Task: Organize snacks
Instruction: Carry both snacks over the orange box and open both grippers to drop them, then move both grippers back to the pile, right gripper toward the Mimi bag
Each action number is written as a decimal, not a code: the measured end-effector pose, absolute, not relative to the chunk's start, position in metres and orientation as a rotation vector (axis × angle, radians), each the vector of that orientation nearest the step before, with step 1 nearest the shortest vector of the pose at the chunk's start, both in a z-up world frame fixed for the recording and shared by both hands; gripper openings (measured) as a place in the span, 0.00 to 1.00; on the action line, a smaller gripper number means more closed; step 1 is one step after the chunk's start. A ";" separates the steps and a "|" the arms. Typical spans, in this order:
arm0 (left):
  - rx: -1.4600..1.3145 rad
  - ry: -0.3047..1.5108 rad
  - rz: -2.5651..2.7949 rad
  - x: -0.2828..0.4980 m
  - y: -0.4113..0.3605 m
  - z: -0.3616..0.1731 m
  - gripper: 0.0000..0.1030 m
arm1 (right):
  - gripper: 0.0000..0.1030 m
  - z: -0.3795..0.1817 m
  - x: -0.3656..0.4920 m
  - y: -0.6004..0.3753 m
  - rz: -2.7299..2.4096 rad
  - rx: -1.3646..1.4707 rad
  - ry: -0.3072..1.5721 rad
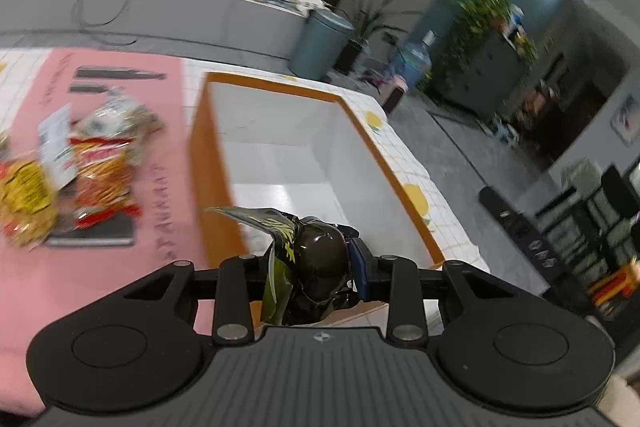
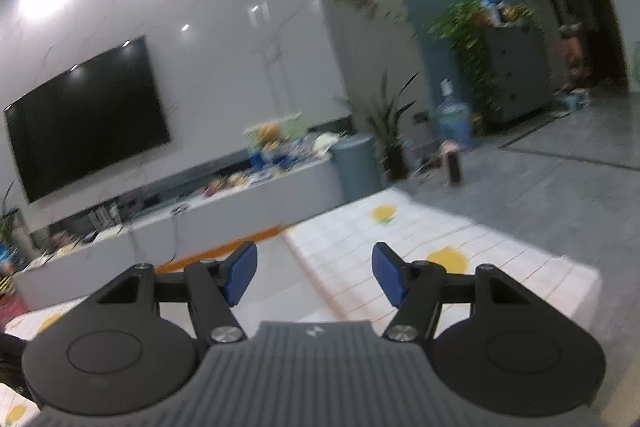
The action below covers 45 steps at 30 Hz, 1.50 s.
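Note:
My left gripper (image 1: 316, 267) is shut on a dark brown and green snack packet (image 1: 308, 259), held over the near end of a white box with an orange rim (image 1: 376, 147). The box's inside shows bare white. To its left, on a pink mat (image 1: 168, 115), lie an orange-red snack bag (image 1: 106, 179), a yellow bag (image 1: 24, 199) and a pale clear bag (image 1: 120, 119). My right gripper (image 2: 314, 277) is open, its blue pads (image 2: 240, 277) apart with nothing between them, pointing out over the tiled tablecloth (image 2: 360, 259) toward the room.
The table has a white grid cloth with yellow lemon prints (image 1: 416, 199). A dark tray (image 1: 96, 231) lies under the bags. Past the table edge are grey floor, a grey bin (image 1: 320, 43), potted plants, a water jug (image 2: 452, 123), a TV (image 2: 88, 115) and a cluttered low console.

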<state>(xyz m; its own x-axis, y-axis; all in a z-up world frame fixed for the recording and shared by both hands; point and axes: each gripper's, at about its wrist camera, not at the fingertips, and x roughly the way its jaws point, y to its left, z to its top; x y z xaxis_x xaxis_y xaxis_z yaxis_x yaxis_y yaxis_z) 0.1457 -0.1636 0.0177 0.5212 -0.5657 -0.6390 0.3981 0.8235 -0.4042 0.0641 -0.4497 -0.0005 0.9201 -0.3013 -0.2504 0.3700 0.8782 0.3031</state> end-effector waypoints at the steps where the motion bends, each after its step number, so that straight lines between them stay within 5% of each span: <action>1: -0.209 0.845 -0.585 0.148 -0.172 0.016 0.37 | 0.62 0.001 0.061 -0.453 -0.357 0.376 0.189; 32: -0.011 1.064 -0.685 0.200 -0.303 -0.042 0.37 | 0.62 0.006 0.048 -0.458 -0.338 0.325 0.173; 33: -0.004 1.052 -0.691 0.199 -0.304 -0.040 0.50 | 0.62 0.006 0.048 -0.458 -0.340 0.318 0.177; 34: 0.001 1.038 -0.708 0.197 -0.304 -0.038 0.75 | 0.62 0.006 0.049 -0.457 -0.342 0.310 0.180; 35: 0.009 1.025 -0.724 0.194 -0.303 -0.035 0.84 | 0.62 0.007 0.049 -0.456 -0.343 0.302 0.179; 45: 0.134 0.865 -0.671 0.161 -0.280 0.000 0.87 | 0.62 0.012 0.050 -0.449 -0.295 0.270 0.144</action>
